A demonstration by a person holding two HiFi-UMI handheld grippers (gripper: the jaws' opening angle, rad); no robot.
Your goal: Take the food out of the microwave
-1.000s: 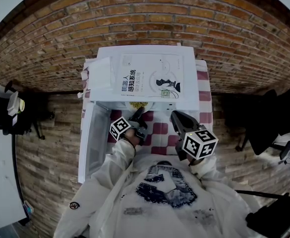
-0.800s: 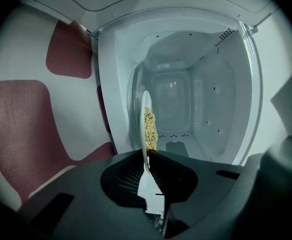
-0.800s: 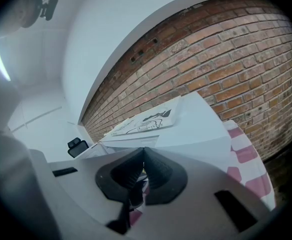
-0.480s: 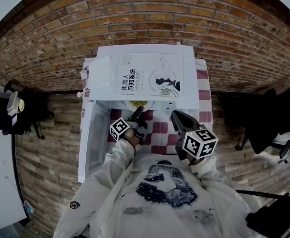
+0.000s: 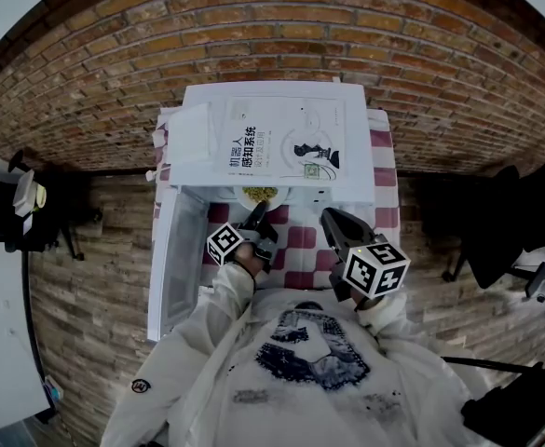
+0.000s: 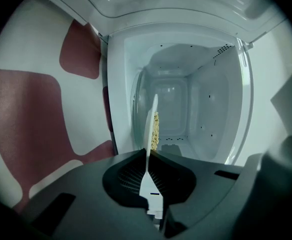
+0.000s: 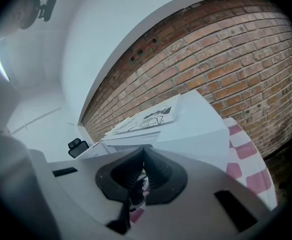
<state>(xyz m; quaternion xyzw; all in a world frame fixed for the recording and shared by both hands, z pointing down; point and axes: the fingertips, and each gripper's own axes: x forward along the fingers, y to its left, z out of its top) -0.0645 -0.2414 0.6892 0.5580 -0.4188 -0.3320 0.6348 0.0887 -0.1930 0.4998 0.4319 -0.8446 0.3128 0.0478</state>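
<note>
The food (image 5: 260, 195), a yellowish heap, lies on a white plate (image 5: 246, 196) that sits in the mouth of the microwave (image 5: 357, 149), half under its roof and half out over the front edge. In the left gripper view the plate shows edge-on, with the empty cavity behind it. That placing suggests the plate is part-way out, and what remains looks like a straight pull away from the microwave.

The left tool (image 5: 257, 218) stands just in front of the microwave's opening. Its jaws have just been closing and now pinch the near rim of the plate between the pads. A grip on the rim alone leaves the far side unsupported, so the plate could sag or tip. The left forearm comes in from below the opening and the tool points nearly level into the cavity, which probably suits sliding the plate flat.

The microwave's door (image 5: 173, 261) hangs swung wide to the left of the opening, leaving the way out free. A printed booklet (image 5: 283, 143) lies on the microwave's top. The red-and-white checked table (image 5: 295, 246) spreads in front of the microwave, a likely place for the plate.

The right tool (image 5: 329, 218) hangs to the right of the opening, apart from the plate. Its jaws are together on nothing, it tilts slightly downward, and it seems to be waiting.
</note>
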